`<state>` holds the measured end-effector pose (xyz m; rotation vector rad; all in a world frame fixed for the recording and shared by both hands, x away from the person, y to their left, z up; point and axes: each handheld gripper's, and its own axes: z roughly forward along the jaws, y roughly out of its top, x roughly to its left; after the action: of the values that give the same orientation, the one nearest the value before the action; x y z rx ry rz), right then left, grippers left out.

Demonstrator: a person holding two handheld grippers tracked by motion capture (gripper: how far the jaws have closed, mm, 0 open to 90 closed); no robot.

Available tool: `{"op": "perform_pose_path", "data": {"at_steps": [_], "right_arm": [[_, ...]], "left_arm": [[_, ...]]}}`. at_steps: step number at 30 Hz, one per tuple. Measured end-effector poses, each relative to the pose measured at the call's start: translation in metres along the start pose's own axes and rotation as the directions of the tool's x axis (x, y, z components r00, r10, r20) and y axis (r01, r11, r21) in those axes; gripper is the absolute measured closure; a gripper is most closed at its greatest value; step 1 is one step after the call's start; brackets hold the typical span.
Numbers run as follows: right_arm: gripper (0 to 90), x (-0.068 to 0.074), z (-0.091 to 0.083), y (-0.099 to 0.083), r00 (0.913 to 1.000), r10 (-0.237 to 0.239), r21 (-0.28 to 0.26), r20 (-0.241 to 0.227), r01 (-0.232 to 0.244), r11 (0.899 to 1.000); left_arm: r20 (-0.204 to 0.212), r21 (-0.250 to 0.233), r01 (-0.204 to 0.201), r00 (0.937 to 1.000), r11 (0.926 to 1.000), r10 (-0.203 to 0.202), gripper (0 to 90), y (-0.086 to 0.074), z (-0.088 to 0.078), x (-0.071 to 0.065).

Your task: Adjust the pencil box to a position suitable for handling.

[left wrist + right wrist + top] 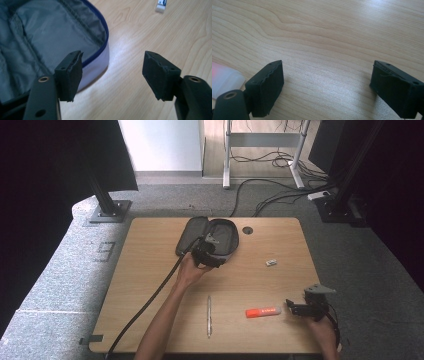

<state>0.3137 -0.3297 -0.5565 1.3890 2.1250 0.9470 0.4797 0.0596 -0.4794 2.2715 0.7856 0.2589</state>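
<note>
Wooden counter carries everything: the left claw hangs spread and empty at the near rim of an unzipped grey pencil case. Near the front right corner the right claw rests, spread and empty, an orange highlighter just beside it, a silver pen farther left.

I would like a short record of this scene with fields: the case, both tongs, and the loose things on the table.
case: grey pencil case, lying open at the far middle of the table
left tongs: open, at the case's rim, holding nothing
right tongs: open over bare wood, beside the marker
marker: orange and white marker, near edge
pen: silver pen, near edge
eraser: small white eraser, lying alone
</note>
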Motion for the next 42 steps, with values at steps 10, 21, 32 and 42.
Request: {"op": "perform_pose_path", "data": {"at_steps": [10, 21, 32, 42], "right_arm": [[10.9, 0.0, 0.0, 0.0, 1.0, 0.0, 0.0, 0.0, 0.0, 1.0], [10.9, 0.0, 0.0, 0.0, 1.0, -0.001, 0.0, 0.0, 0.001, 1.0], [10.9, 0.0, 0.0, 0.0, 1.0, 0.0, 0.0, 0.0, 0.0, 1.0], [10.9, 0.0, 0.0, 0.0, 1.0, 0.0, 0.0, 0.0, 0.0, 1.0]], "left_arm": [[0.02, -0.028, 0.033, 0.9993, 0.9991, -0.032, 45.9, 0.01, 0.014, 0.007], [0.031, -0.009, 0.054, 0.9981, 0.9985, -0.053, 54.5, 0.011, 0.031, 0.014], [0.001, 0.023, 0.012, 0.9999, 0.9997, -0.012, 67.3, 0.004, 0.042, 0.01], [0.01, 0.027, -0.02, 0.9997, 0.9994, 0.02, 84.4, 0.003, 0.04, -0.002]]}}
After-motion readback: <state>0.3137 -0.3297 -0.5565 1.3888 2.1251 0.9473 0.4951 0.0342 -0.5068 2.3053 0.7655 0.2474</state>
